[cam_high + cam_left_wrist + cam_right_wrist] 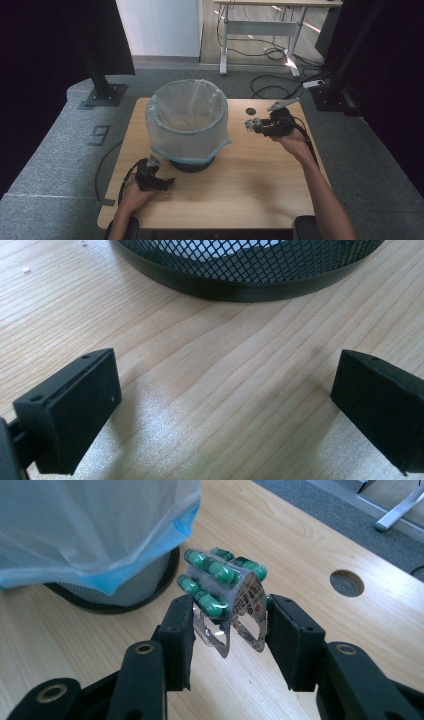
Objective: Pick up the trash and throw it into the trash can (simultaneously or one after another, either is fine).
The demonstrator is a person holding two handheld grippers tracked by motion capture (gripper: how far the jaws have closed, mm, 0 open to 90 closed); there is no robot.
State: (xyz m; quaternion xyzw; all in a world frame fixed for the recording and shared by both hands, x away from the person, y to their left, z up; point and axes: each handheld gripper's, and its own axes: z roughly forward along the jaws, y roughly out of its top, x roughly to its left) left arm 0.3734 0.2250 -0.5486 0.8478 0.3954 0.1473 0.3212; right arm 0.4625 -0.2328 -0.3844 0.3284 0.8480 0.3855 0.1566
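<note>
Two grippers on the go here, one in each of the person's hands, over a light wooden surface [250,175]. Right gripper [252,124] is up off the wood, just to the right of the bin, and its fingers [181,630] are closed in on a bent blister pack of green capsules [225,597]. The pack sticks up between them, foil side toward the right finger, with a few pockets already popped near the bottom. Left gripper [165,182] sits low at the front left, right down near the wood, fingers [75,410] spread wide with nothing but bare wood between them.

Middle of it all is a black mesh wastebasket [192,165] lined with a clear plastic bag [187,117] that has a blue edge folded down over the outside. From the left gripper view the basket's [240,270] base rim is just ahead of the open fingers. Small round hole [347,582] in the wood beyond the right gripper.
</note>
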